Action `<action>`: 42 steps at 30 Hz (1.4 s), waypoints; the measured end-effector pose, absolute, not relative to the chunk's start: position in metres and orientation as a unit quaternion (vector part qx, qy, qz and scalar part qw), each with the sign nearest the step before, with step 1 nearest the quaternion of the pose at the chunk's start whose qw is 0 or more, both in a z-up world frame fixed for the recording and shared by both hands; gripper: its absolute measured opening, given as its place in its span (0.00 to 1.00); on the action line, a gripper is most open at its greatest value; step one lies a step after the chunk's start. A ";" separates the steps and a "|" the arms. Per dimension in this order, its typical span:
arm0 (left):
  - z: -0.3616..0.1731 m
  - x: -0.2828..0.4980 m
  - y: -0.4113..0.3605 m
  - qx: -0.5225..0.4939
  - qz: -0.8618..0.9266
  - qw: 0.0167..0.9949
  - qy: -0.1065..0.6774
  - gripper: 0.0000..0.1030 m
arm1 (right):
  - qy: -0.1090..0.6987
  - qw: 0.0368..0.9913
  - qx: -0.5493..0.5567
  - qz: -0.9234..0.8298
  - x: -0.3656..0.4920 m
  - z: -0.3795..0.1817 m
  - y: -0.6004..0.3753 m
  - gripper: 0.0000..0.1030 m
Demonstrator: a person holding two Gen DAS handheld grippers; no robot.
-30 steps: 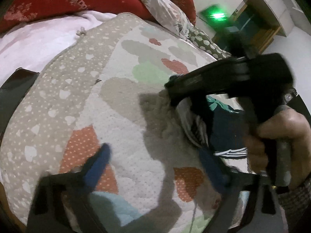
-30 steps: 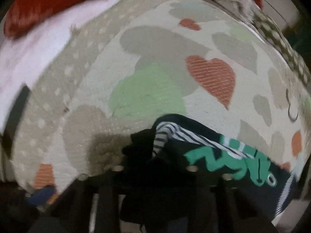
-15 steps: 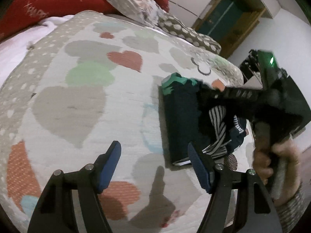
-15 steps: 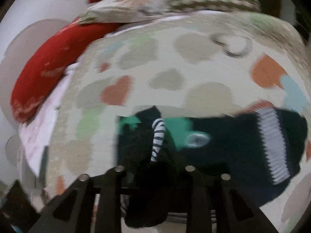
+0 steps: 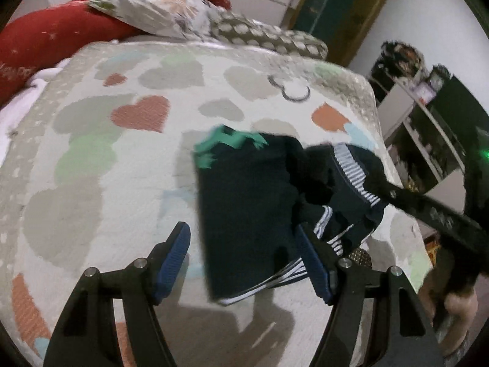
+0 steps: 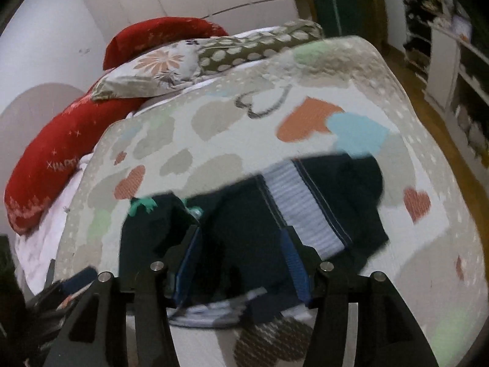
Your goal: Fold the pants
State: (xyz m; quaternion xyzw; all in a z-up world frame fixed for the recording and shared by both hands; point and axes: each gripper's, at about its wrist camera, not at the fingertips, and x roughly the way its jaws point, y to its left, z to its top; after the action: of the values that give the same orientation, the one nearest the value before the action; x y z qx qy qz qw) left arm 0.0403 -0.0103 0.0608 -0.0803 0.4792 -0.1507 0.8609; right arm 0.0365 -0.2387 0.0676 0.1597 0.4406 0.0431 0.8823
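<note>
Dark pants (image 5: 250, 214) lying folded on the heart-print bedspread (image 5: 91, 159), centre of the left wrist frame, green print at top. Left gripper (image 5: 244, 263) spread wide, empty, poised above the near edge. Right gripper (image 6: 241, 263) just been opening, pads apart over the dark cloth, nothing pinched. Red pillow (image 6: 61, 150) upper left

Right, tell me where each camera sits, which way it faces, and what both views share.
Left wrist: on the left hand-held gripper, angled down at the pants on the bed cover; its open fingers show, plus the right hand-held gripper and a hand.
Right wrist: on the right hand-held gripper, angled down over the pants; its fingers, just opened, show apart.
Shared: pants, bed cover, red pillow, shelves.
</note>
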 end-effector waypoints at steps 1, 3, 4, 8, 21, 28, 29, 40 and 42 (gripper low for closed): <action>0.054 0.044 -0.017 -0.076 -0.150 0.856 0.489 0.68 | 0.443 0.880 0.166 0.040 0.032 0.061 -0.244 0.56; 0.041 0.051 -0.028 -0.061 -0.145 0.850 0.503 0.69 | 0.450 0.875 0.176 0.033 0.022 0.051 -0.255 0.56; 0.033 0.055 -0.035 -0.040 -0.139 0.847 0.511 0.70 | 0.453 0.872 0.185 0.029 0.018 0.045 -0.261 0.56; 0.028 0.058 -0.043 0.002 -0.132 0.843 0.521 0.70 | 0.455 0.863 0.221 0.022 0.006 0.030 -0.288 0.56; 0.107 0.103 -0.117 0.003 -0.225 0.839 0.496 0.76 | 0.415 0.863 0.286 0.007 0.002 0.019 -0.339 0.65; 0.076 0.158 -0.219 0.023 -0.277 0.788 0.549 0.76 | 0.394 0.855 0.338 0.017 0.010 0.007 -0.355 0.69; 0.069 0.164 -0.230 0.026 -0.283 0.780 0.557 0.76 | 0.391 0.856 0.337 0.020 0.012 0.007 -0.353 0.69; 0.034 0.173 -0.289 0.108 -0.289 0.758 0.575 0.37 | 0.364 0.879 0.304 0.047 0.024 0.015 -0.334 0.20; 0.047 0.175 -0.268 0.065 -0.304 0.756 0.577 0.29 | 0.354 0.890 0.282 0.053 0.020 0.029 -0.326 0.17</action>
State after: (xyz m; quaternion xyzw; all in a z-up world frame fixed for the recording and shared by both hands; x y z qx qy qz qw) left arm 0.1749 -0.2681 0.0470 0.0647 0.5767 -0.3036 0.7557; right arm 0.0199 -0.3257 0.0289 0.2822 0.3545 0.0534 0.8899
